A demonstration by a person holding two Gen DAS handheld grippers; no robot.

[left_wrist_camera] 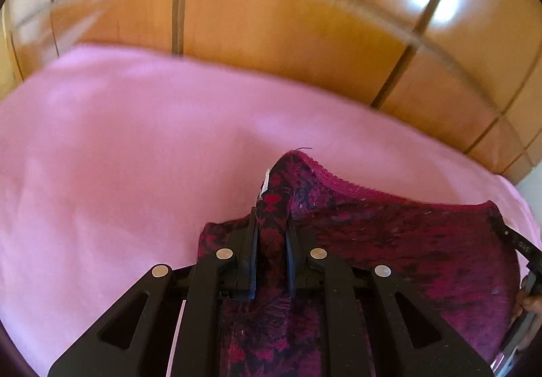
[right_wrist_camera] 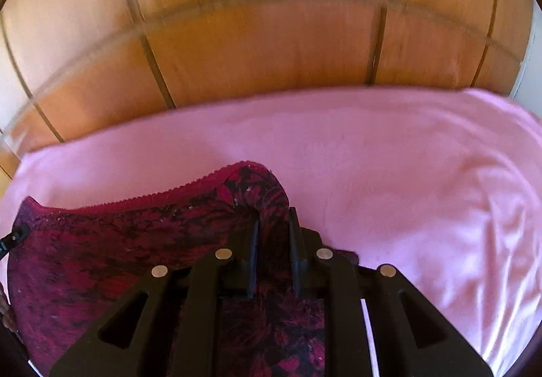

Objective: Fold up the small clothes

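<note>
Garment (left_wrist_camera: 406,241) stretched between both hand-held grippers above sheet (left_wrist_camera: 118,156), wooden panels (left_wrist_camera: 271,38) behind.

I see a fuzzy knit garment (left_wrist_camera: 406,241), a soft matt pink sheet (left_wrist_camera: 101,156), glossy wood panels (right_wrist_camera: 271,38), and matt black plastic grippers.

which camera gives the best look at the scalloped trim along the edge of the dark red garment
The right wrist view: the scalloped trim runs sharp along the garment. In the left wrist view the trim is blurrier and only partly traceable.
</note>
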